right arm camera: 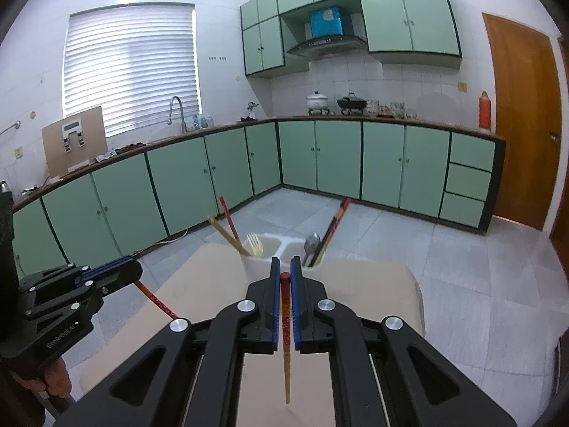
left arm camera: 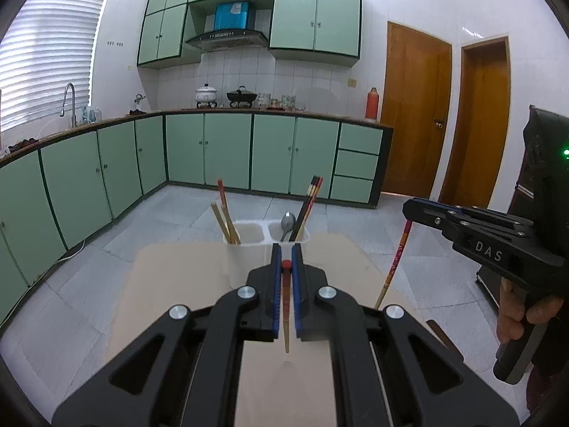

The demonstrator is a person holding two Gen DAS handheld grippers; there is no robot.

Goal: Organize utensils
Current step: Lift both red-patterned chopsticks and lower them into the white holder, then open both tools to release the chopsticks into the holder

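Observation:
A white two-compartment utensil holder stands at the far end of a beige table. Its left cup holds chopsticks and a pale fork; its right cup holds a metal spoon and dark chopsticks. My left gripper is shut on a red-topped chopstick, just short of the holder; it also shows in the right wrist view. My right gripper is shut on another red-topped chopstick, also seen from the left wrist.
The beige table has rounded far corners; grey tiled floor lies beyond. Green kitchen cabinets line the far walls. A dark unit stands at the right. Wooden doors are at the back right.

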